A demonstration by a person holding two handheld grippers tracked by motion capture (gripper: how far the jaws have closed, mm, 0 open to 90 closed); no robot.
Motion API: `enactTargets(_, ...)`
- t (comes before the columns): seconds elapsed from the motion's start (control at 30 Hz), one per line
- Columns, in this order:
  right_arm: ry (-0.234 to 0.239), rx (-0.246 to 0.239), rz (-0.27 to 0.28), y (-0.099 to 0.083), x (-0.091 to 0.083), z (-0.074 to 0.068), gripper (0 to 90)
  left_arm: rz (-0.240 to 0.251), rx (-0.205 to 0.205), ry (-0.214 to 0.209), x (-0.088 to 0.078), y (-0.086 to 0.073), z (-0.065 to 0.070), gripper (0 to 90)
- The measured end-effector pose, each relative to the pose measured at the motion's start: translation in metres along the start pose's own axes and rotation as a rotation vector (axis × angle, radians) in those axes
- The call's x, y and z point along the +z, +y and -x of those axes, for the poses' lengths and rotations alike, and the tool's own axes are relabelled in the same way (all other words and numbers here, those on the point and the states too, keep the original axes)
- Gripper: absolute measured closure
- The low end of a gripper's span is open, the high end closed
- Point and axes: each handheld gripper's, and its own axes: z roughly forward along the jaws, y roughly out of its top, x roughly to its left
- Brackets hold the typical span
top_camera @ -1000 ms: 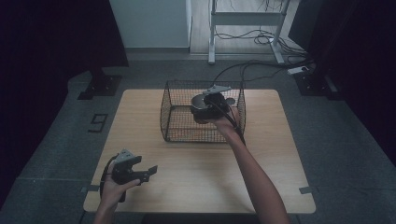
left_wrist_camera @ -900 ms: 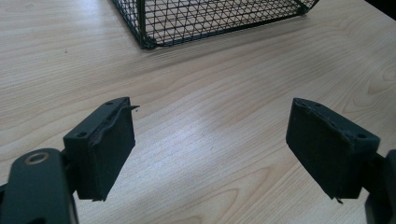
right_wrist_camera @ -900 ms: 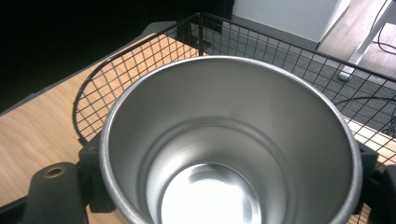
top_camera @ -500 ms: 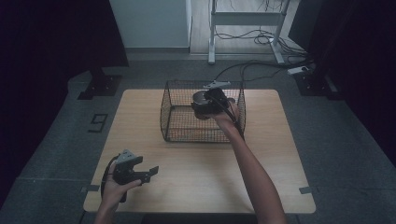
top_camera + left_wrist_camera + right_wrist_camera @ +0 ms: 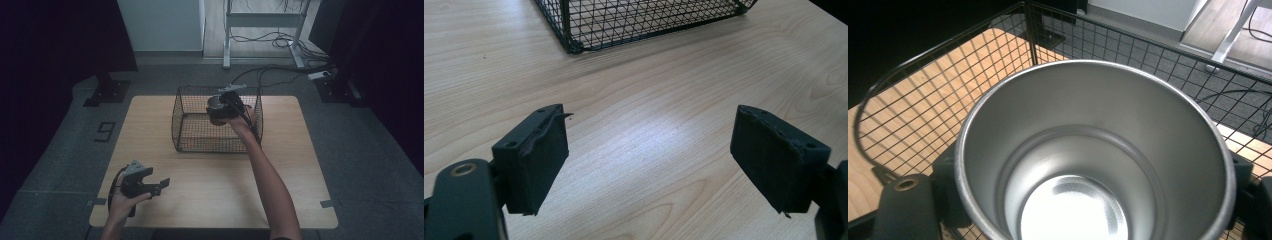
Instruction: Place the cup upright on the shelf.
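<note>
My right gripper (image 5: 221,111) is shut on a shiny steel cup (image 5: 215,107), held within the top of a black wire basket (image 5: 200,145) at the middle back of the table. In the right gripper view the cup (image 5: 1088,150) is seen from above its open mouth and is empty, with a pad (image 5: 945,185) pressed on each side. Basket mesh (image 5: 948,80) surrounds it. My left gripper (image 5: 161,186) rests in a hand near the table's front left, open. In the left gripper view its jaws (image 5: 649,145) stand wide apart over bare wood, the basket's corner (image 5: 574,45) ahead.
The light wooden table (image 5: 300,165) stands on a grey floor. Cables (image 5: 260,75) trail from the right gripper off the far edge toward a metal stand. Dark curtains flank both sides.
My right gripper has carried the cup a little toward the far side of the basket and slightly lower. The left gripper has stayed put.
</note>
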Motion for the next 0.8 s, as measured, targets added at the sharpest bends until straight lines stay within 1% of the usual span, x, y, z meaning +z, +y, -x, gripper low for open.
enactTargets(0.1, 0.002, 0.006, -0.006, 0.000, 0.006, 0.004, 18.4, 0.000, 0.001, -0.002, 0.000, 0.000, 0.000, 15.8)
enactTargets(0.2, 0.010, 0.022, -0.009, -0.001, 0.011, 0.007, 18.3, 0.000, 0.002, -0.002, -0.001, 0.000, 0.000, 15.8)
enactTargets(0.3, 0.007, 0.017, -0.019, -0.001, 0.018, 0.009, 18.3, 0.006, -0.006, 0.002, -0.002, 0.000, -0.002, 15.8)
enactTargets(0.43, 0.011, 0.030, -0.015, 0.000, 0.024, 0.012, 18.3, 0.008, -0.012, 0.006, -0.003, -0.001, -0.004, 15.8)
enactTargets(0.57, 0.013, 0.036, -0.017, -0.001, 0.032, 0.013, 18.4, 0.007, -0.010, 0.004, -0.003, -0.001, -0.004, 15.8)
enactTargets(0.6, 0.015, 0.044, -0.018, -0.001, 0.034, 0.013, 18.3, 0.007, -0.009, 0.003, -0.003, -0.001, -0.004, 15.8)
enactTargets(0.8, 0.008, 0.053, -0.030, -0.004, 0.045, 0.015, 18.3, 0.015, -0.012, 0.003, -0.005, 0.000, -0.004, 15.8)
